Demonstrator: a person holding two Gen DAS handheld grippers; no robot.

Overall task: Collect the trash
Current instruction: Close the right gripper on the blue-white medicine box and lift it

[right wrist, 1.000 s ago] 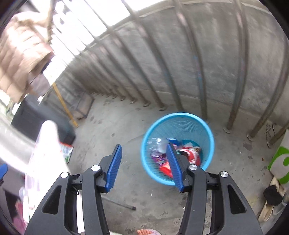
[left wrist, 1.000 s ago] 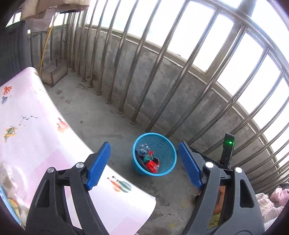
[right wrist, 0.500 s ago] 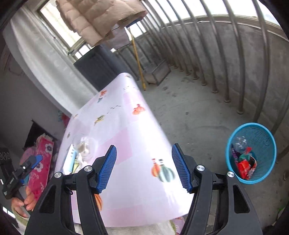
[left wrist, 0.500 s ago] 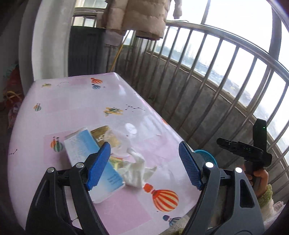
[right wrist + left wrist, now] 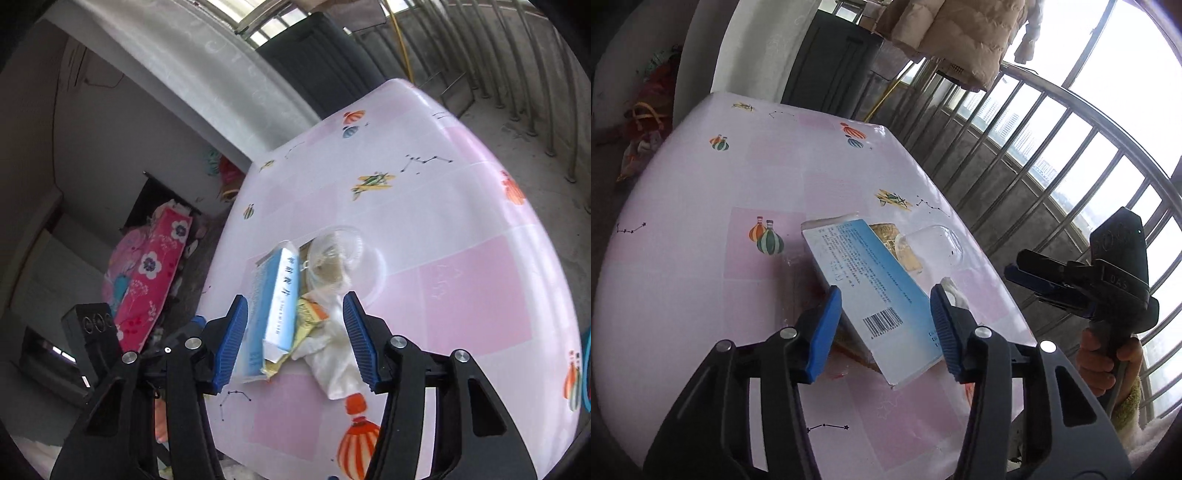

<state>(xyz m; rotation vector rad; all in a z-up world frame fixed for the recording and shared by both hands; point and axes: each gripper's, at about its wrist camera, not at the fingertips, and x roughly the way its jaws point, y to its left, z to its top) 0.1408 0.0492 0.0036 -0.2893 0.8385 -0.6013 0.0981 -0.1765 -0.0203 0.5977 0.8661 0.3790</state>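
Note:
A pile of trash lies on the pink balloon-print table (image 5: 738,184) (image 5: 461,258). It holds a blue and white box (image 5: 871,288) (image 5: 275,295), a clear plastic cup (image 5: 931,247) (image 5: 332,254), a yellow wrapper (image 5: 310,314) and a crumpled white tissue (image 5: 332,354) (image 5: 951,291). My left gripper (image 5: 884,325) hovers over the box's near end, jaws closing, with the box framed between them and no grip showing. My right gripper (image 5: 297,332) (image 5: 1071,288), held in a hand (image 5: 1108,362), hangs off the table's right edge. Its jaws are closing in the air, empty.
A metal railing (image 5: 1052,166) runs along the right beyond the table. A padded coat (image 5: 960,37) hangs above a dark cabinet (image 5: 831,66). Bags (image 5: 646,122) and pink floral fabric (image 5: 147,266) sit on the floor at the left. A blue bin's rim (image 5: 585,369) shows at the far right.
Both views have swung away from the blue bin on the floor to the table. The left gripper came in over the box and both pairs of jaws narrowed.

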